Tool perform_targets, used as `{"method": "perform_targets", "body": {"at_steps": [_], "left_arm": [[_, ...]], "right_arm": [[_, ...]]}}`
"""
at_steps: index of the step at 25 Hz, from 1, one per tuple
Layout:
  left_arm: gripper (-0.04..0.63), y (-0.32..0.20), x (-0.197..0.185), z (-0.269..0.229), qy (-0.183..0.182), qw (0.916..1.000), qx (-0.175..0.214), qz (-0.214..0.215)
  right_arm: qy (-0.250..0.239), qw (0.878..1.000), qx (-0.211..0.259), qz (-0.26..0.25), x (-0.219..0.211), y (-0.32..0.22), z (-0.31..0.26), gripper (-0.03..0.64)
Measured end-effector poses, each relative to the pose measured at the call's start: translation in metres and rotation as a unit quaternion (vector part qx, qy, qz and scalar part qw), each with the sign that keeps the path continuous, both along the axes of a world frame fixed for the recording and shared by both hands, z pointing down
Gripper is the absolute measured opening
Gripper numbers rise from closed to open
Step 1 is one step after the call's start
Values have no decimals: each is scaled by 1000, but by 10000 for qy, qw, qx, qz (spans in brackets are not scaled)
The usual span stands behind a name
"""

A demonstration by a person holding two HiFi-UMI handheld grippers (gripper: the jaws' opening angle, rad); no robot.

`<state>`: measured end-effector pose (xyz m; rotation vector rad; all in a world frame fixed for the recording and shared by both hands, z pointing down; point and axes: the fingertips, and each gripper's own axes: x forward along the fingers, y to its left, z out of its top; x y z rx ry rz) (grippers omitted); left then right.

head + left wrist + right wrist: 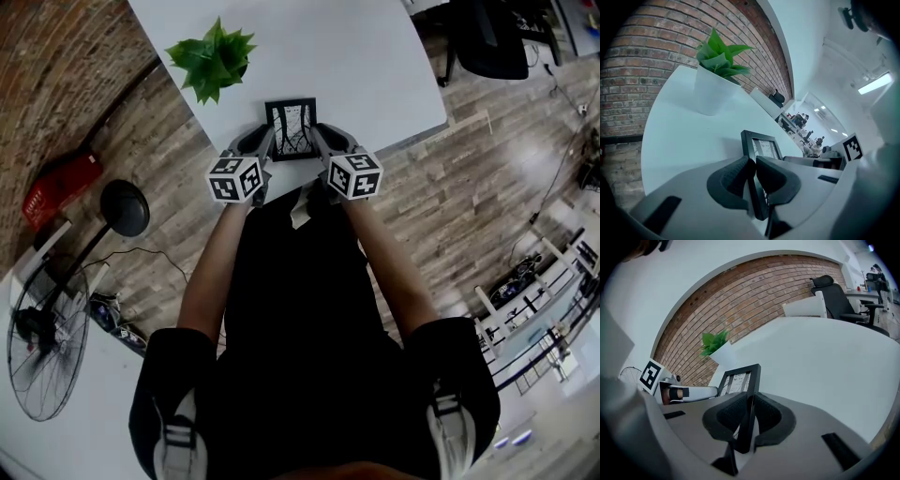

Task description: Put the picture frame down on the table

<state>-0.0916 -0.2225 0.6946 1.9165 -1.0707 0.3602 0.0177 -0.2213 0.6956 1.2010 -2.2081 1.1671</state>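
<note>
A small black picture frame (291,129) with a pale print is held over the near edge of the white table (375,66). My left gripper (265,150) is shut on the frame's left side, and my right gripper (317,145) is shut on its right side. In the left gripper view the frame (761,149) stands upright between the dark pads, with the left gripper (753,174) pinching its edge. The right gripper view shows the frame (738,382) edge-on, clamped by the right gripper (751,413). Whether the frame's bottom touches the table is hidden.
A green plant in a white pot (214,58) stands on the table just left of and beyond the frame. A black office chair (492,37) sits past the table's right end. On the wooden floor at left are a fan (42,342), a black round base (125,207) and a red object (58,188).
</note>
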Motion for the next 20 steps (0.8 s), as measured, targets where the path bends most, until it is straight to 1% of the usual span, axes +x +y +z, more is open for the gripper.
{"method": "perform_targets", "body": {"at_steps": [7,13,20], "left_arm": [[64,2,-4,6,66,9998,-134,-90],[57,2,-7,10,-10,9998,-148,-103],[57,-4,-9,7,15,9999,-74,-119]], "right_arm": [[41,10000,-53,-27,-4,0,6,46],[53,9999,-118,25,-5,2,10,43],[159,9998,-82,97,-3,2,11,23]]}}
